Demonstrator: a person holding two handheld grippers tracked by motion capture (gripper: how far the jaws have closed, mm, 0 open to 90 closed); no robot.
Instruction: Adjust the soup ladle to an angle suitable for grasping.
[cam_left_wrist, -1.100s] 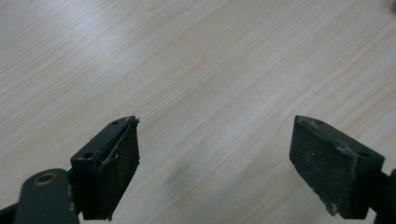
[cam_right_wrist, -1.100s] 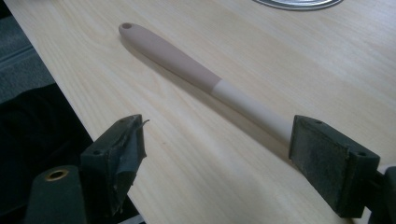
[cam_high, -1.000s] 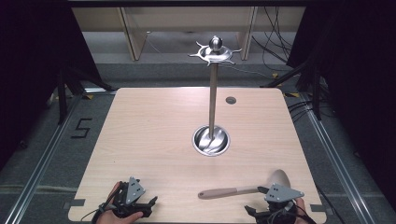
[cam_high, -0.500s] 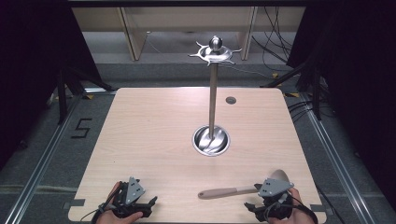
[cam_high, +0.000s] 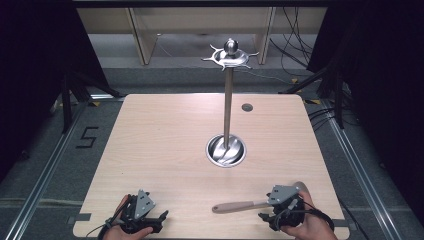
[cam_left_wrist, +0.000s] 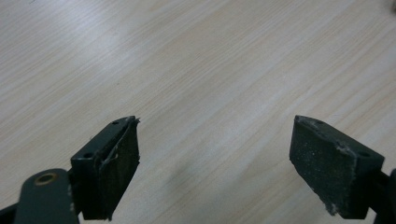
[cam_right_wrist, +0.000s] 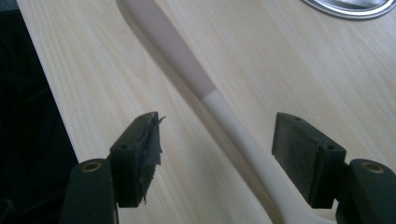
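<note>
Now wooden spoon (cam_right_wrist: 233, 126) on table (cam_high: 165, 145) between wide right tongs (cam_right_wrist: 217, 154); left tongs (cam_left_wrist: 215, 163) wide, bare.

A black "5" (cam_high: 86, 137) marks the floor (left of the table).

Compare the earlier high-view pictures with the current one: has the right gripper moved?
Yes. The right gripper has slid left along the near table edge, closer to the spoon handle, judged against the stand, which stayed put.
</note>
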